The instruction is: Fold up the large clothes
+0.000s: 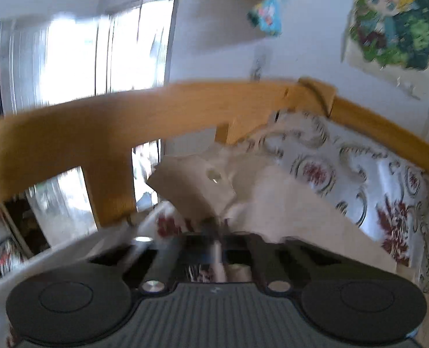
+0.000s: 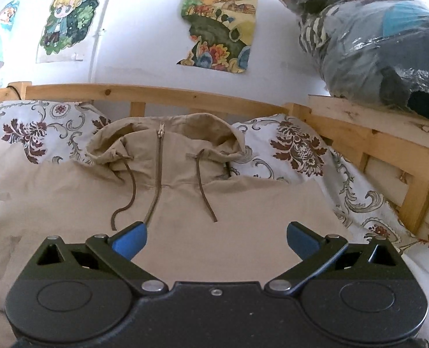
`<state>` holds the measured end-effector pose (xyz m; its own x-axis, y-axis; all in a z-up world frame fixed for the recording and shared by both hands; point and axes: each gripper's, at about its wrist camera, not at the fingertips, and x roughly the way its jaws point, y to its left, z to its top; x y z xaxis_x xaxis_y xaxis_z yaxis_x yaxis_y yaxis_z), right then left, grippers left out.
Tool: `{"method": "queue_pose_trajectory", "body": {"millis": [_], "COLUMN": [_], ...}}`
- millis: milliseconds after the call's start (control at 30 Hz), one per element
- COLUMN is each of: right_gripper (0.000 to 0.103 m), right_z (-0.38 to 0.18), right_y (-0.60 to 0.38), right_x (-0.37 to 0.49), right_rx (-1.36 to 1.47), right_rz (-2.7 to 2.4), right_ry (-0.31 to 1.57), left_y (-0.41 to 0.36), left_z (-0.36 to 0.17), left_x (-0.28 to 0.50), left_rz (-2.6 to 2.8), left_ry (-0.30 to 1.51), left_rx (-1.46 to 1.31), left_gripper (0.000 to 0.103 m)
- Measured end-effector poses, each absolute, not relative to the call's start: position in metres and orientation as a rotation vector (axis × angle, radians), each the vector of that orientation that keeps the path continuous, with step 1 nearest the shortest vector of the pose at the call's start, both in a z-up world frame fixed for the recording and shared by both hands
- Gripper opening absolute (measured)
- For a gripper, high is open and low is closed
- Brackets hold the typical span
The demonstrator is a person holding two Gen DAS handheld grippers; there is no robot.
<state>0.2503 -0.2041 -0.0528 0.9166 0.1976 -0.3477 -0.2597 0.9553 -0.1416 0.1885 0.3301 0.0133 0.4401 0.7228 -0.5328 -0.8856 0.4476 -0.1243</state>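
A beige hooded jacket (image 2: 185, 203) lies spread front-up on the bed, its hood toward the far wooden rail, with a brown zip and two drawcords. My right gripper (image 2: 216, 239) hovers over the jacket's chest, open wide, its blue pads (image 2: 130, 239) clear of the cloth. In the blurred left wrist view my left gripper (image 1: 215, 226) is shut on a cuff or corner of the beige jacket (image 1: 202, 185), which carries a snap button and stands up from the closed fingertips, lifted off the bed.
A floral bedcover (image 2: 298, 148) lies under the jacket. The wooden bed rail (image 2: 162, 92) runs along the wall, and another rail (image 1: 98, 121) crosses the left view before a bright window (image 1: 98, 58). Bagged clothes (image 2: 382, 46) sit on a shelf at right. Posters hang on the wall.
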Motion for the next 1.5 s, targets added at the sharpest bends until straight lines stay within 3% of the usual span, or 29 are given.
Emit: {"method": "queue_pose_trajectory", "body": {"millis": [200, 600, 800, 1000, 1100, 1133, 1167, 1233, 1333, 1467, 1500], "right_gripper": [0.102, 0.102, 0.102, 0.102, 0.102, 0.102, 0.102, 0.102, 0.102, 0.102, 0.097], "right_z": [-0.044, -0.03, -0.032, -0.041, -0.041, -0.041, -0.041, -0.041, -0.044, -0.053, -0.057], "right_y": [-0.208, -0.23, -0.247, -0.253, -0.256, -0.256, -0.257, -0.256, -0.248, -0.227, -0.222], "right_x": [0.247, 0.245, 0.249, 0.254, 0.255, 0.255, 0.256, 0.258, 0.259, 0.265, 0.266], "right_rx": [-0.165, -0.09, -0.051, -0.006, 0.028, 0.055, 0.077, 0.13, 0.161, 0.11, 0.092], "right_rz": [0.237, 0.192, 0.146, 0.155, 0.182, 0.197, 0.214, 0.274, 0.331, 0.434, 0.458], "right_ry": [0.31, 0.265, 0.265, 0.31, 0.328, 0.333, 0.34, 0.376, 0.422, 0.544, 0.578], "left_y": [0.289, 0.117, 0.023, -0.02, -0.006, 0.003, 0.008, 0.021, 0.032, 0.05, 0.055], "left_z": [0.052, 0.101, 0.062, -0.021, -0.04, -0.044, -0.046, -0.046, -0.044, -0.039, -0.039], "left_x": [0.188, 0.237, 0.239, 0.242, 0.224, 0.215, 0.208, 0.195, 0.18, 0.175, 0.176], "left_rz": [0.846, 0.197, -0.083, -0.24, -0.281, -0.293, -0.3, -0.296, -0.284, -0.18, -0.144], "left_ry": [0.248, 0.18, 0.285, 0.585, 0.67, 0.68, 0.686, 0.688, 0.712, 0.71, 0.708], "left_rx": [-0.294, 0.02, 0.031, -0.003, -0.059, -0.069, -0.075, -0.088, -0.089, -0.08, -0.083], "left_gripper": [0.0, 0.0, 0.0, 0.002, 0.013, 0.024, 0.044, 0.062, 0.064, 0.077, 0.079]}}
